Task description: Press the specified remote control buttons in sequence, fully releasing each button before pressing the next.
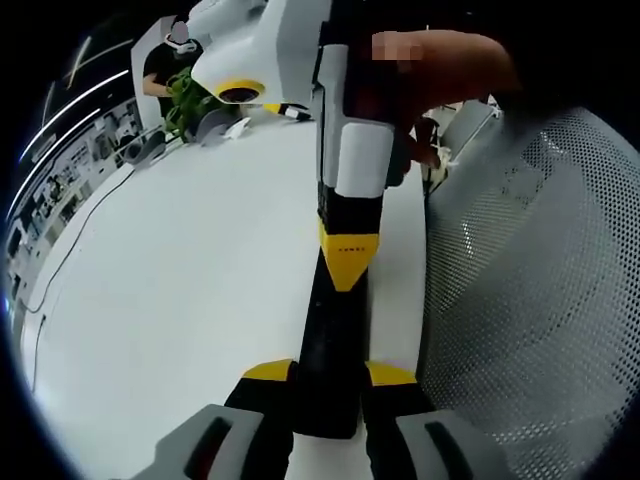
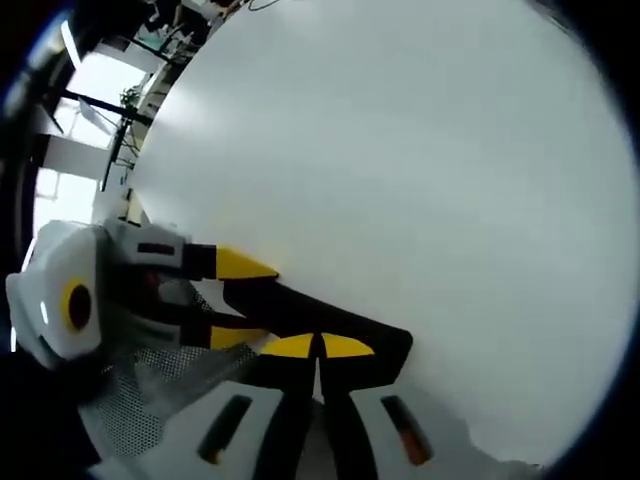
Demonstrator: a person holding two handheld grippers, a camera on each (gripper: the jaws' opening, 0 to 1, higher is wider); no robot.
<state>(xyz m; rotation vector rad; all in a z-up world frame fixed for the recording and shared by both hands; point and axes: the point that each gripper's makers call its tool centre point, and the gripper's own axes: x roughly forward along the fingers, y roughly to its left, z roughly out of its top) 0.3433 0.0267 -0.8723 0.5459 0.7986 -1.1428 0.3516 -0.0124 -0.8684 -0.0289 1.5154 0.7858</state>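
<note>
Remote: black remote, long and slim, is clamped at its near end between the yellow-tipped jaws of the left gripper, over the right side of the white table and just beside a grey mesh chair. Whether it rests on the table or hangs clear cannot be told.

Left tool: jaws are narrowed onto the remote's two long edges, one on each side.

Right tool: the right gripper has its jaws drawn together with nothing between them. Its yellow tips sit down on the remote's top face, about halfway along. A hand holds it from the far side.

Long axis: in the left gripper view the remote runs straight away from the left jaws, toward the far end of the table. In the right gripper view it lies slantwise across, with the left gripper at its left end.

Pointing: the free end points far, away from the left gripper. The face is plain black in both views, so which end is the front cannot be told.

Risk, slip: the remote is held at one end only, so a push at mid-length could lever it down or twist it out of the jaws.

Risk, wrong button: no buttons can be made out, and the paired tips are broad enough to catch a neighbouring one.

Risk, sequence: a tip left resting on the face would likely count as an unreleased press.
</note>
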